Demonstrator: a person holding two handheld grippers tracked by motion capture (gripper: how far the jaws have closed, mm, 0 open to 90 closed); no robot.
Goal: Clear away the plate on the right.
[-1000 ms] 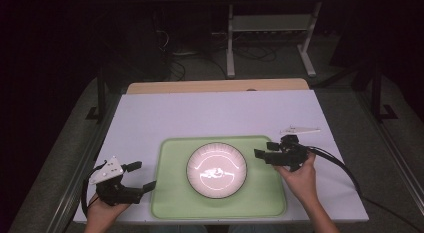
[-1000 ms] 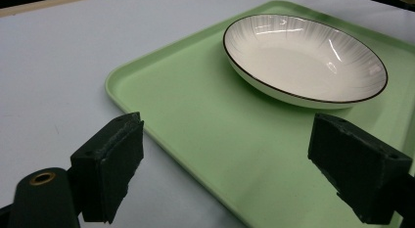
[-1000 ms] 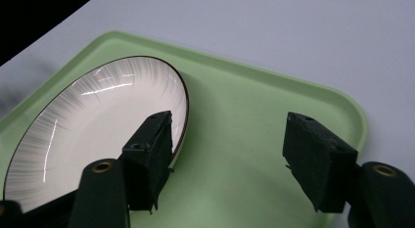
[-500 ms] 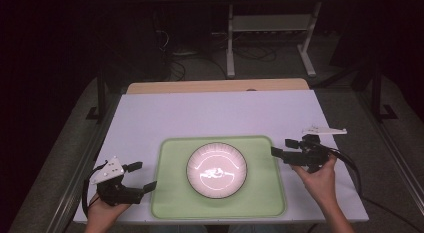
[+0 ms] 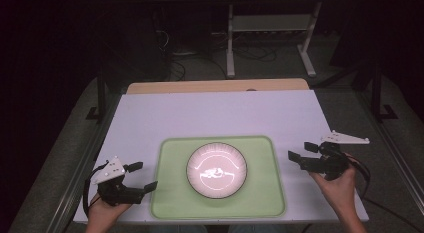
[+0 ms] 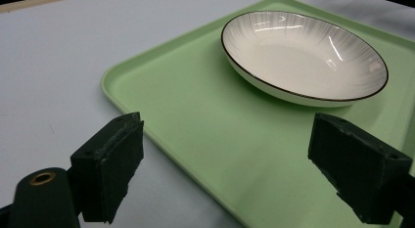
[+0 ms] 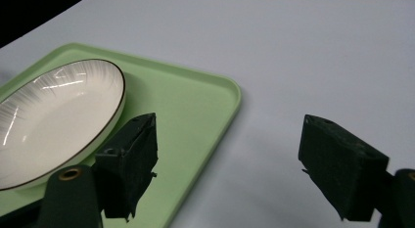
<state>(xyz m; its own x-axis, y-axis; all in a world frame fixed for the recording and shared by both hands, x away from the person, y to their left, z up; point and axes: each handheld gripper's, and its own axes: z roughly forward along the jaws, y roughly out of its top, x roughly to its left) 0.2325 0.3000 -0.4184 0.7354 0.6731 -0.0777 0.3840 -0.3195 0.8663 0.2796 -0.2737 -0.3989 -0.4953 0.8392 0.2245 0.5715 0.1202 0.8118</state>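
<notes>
Glossy round ribbed bowl (image 5: 217, 170) sits on smooth green tray (image 5: 260, 203); left gripper (image 5: 142, 176) and right gripper (image 5: 302, 151) gape, empty.

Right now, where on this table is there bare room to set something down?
The far half of the white table, beyond the green tray, is bare. Strips left and right of the tray hold the left claw and right claw. The plate takes the tray's middle.

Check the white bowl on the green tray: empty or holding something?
Empty. The bowl sits upright on the tray; its inside shows bare white glaze with light reflections.
</notes>
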